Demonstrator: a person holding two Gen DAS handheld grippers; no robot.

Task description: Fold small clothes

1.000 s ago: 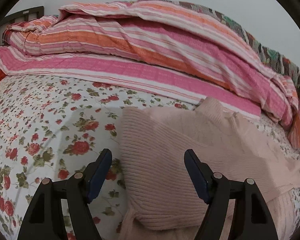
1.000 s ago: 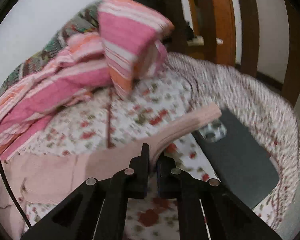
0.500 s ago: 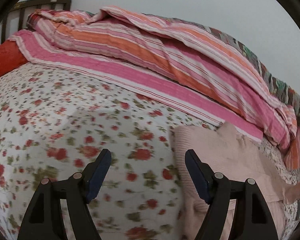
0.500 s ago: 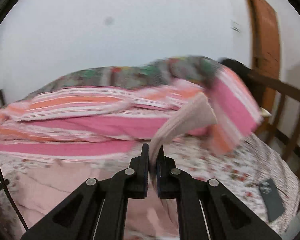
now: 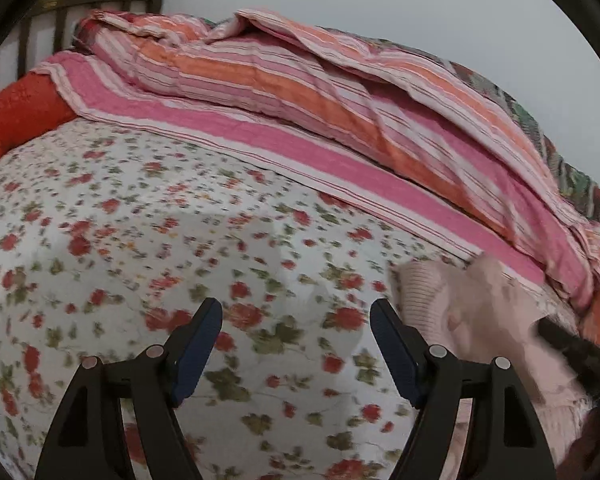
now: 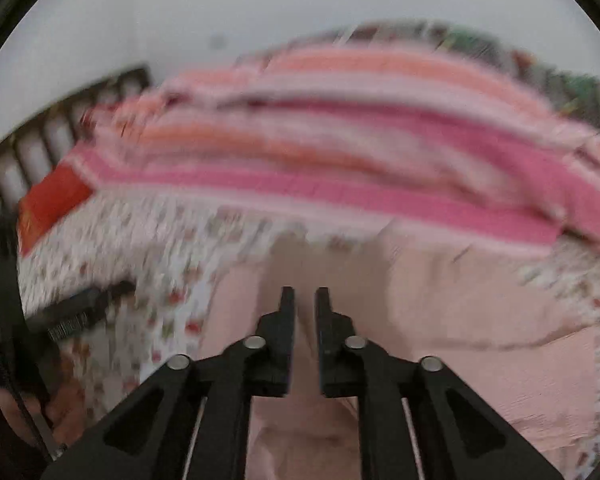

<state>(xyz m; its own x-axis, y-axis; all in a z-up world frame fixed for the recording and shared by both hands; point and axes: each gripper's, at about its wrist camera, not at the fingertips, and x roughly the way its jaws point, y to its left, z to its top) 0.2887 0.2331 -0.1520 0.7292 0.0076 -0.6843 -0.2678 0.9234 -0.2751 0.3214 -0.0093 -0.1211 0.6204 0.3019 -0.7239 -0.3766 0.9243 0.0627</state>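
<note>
A pale pink knit sweater (image 5: 460,312) lies on the floral bedsheet (image 5: 180,240), to the right of my left gripper (image 5: 296,340). The left gripper is open and empty over bare sheet. In the blurred right wrist view the sweater (image 6: 480,320) spreads under and ahead of my right gripper (image 6: 305,300). Its jaws stand slightly apart with the pink sleeve between them; the blur hides whether they still pinch it. The right gripper also shows as a dark shape in the left wrist view (image 5: 572,348).
A pink and orange striped quilt (image 5: 340,100) is heaped along the back of the bed. A red pillow (image 5: 16,116) and a dark wooden headboard (image 5: 60,12) are at the far left. The left gripper shows in the right wrist view (image 6: 80,312).
My right gripper swung the sleeve up and leftward over the sweater body, and its jaws parted slightly. My left gripper moved left off the sweater onto bare sheet.
</note>
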